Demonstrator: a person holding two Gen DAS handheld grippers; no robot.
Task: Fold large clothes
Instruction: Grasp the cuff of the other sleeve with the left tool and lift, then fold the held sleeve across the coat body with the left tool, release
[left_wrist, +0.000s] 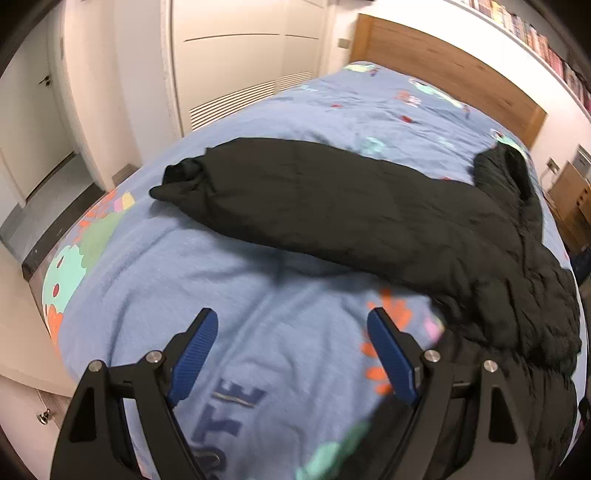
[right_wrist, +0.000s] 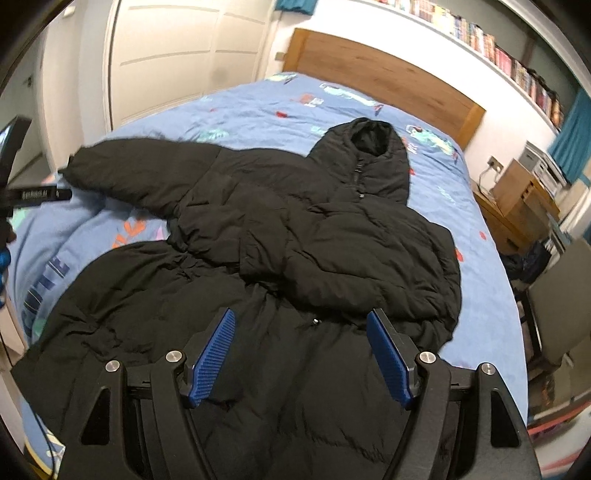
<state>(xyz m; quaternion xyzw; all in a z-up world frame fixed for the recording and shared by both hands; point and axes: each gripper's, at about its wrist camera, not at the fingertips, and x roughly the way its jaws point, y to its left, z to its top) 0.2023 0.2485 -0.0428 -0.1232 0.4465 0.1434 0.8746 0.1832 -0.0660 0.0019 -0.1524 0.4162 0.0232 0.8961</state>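
I see the black puffer coat (right_wrist: 295, 236) lying spread on the bed (right_wrist: 258, 99), one sleeve (left_wrist: 295, 192) stretched out sideways. My left gripper (left_wrist: 291, 354) and right gripper (right_wrist: 301, 354) both hover empty, jaws apart. I'd pinch that sleeve near its cuff, deep enough to catch the padding, then fold it across the body.

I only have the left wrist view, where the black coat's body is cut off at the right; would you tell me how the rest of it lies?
Observer: The black coat lies front up on the bed, with its hood toward the headboard.
Operator: Thank you. Is the right sleeve spread out too?
Observer: No, it is folded in across the chest.
Operator: And where is the right tool?
Observer: The right tool hangs open over the coat's lower body, holding nothing.
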